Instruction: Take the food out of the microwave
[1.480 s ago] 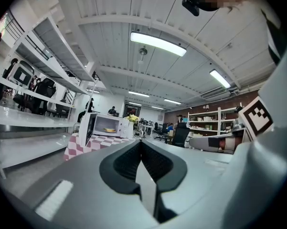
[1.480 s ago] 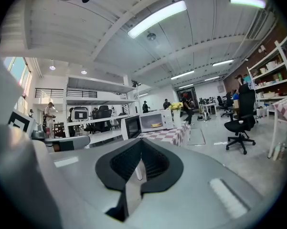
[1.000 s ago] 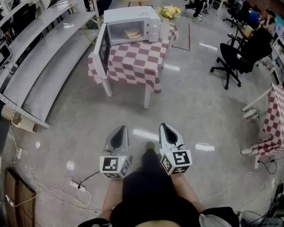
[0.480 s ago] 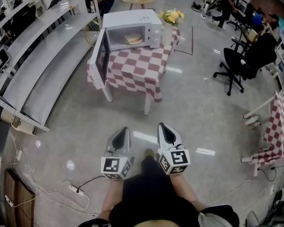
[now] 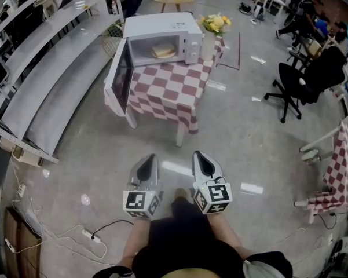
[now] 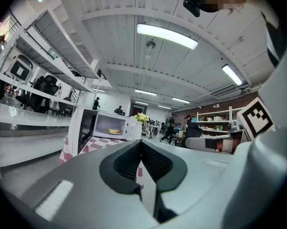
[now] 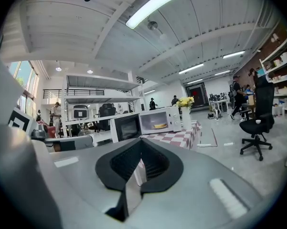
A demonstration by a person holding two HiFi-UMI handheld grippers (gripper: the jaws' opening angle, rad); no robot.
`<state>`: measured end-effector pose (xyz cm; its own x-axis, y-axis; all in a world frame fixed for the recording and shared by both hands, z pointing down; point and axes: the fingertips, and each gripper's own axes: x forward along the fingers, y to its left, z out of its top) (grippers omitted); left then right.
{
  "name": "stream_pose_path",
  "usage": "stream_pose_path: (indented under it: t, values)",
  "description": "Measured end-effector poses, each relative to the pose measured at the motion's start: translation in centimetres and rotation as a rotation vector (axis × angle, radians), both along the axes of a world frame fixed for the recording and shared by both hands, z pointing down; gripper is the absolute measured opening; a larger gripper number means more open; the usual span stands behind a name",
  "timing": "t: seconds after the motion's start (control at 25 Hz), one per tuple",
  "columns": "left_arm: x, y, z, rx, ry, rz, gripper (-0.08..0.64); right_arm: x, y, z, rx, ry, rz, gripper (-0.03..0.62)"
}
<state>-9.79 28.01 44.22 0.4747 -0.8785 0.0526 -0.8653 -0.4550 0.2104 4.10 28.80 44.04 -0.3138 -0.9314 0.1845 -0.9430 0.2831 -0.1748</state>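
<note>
A white microwave stands on a table with a red-and-white checked cloth, well ahead of me. Its door hangs open to the left. Inside lies the food, a flat pale yellow piece. My left gripper and right gripper are side by side low in the head view, far short of the table, both shut and empty. The left gripper view shows the left gripper closed, with the microwave and food small beyond it. In the right gripper view the food lies beyond the right gripper.
A vase of yellow flowers stands right of the microwave. Long white shelving runs along the left. A black office chair is at the right, with another checked table nearer. Cables and a power strip lie on the floor at lower left.
The microwave and its table have come closer and lower in the head view. Both grippers have gone forward together toward them, still shut.
</note>
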Motion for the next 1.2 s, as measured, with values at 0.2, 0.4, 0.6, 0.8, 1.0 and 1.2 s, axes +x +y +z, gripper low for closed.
stream_pose_path:
  t: [0.2,0.4,0.6,0.8,1.0,1.2]
  values:
    - [0.9,-2.9,-0.2,0.007,-0.005,-0.014,0.011,1.3,-2.7,-0.2,0.004,-0.001,-0.001,0.001]
    - [1.4,-5.0,0.2,0.008,-0.01,-0.034,0.011,2.0,-4.9,0.2,0.006,-0.001,-0.019,0.0]
    - [1.7,-6.8,0.7,0.001,-0.004,-0.065,0.011,2.3,-6.9,0.4,0.008,0.006,-0.048,0.001]
    - [1.9,-7.9,1.1,0.003,0.001,-0.098,0.011,2.8,-8.3,0.9,0.007,0.01,-0.071,0.0]
    - [2.1,-8.2,1.1,0.009,-0.009,-0.106,0.011,3.0,-8.8,1.3,0.002,-0.001,-0.08,0.0]
    - [2.2,-8.2,1.3,0.003,-0.005,-0.112,0.011,3.1,-8.8,1.4,-0.003,-0.004,-0.087,0.0]
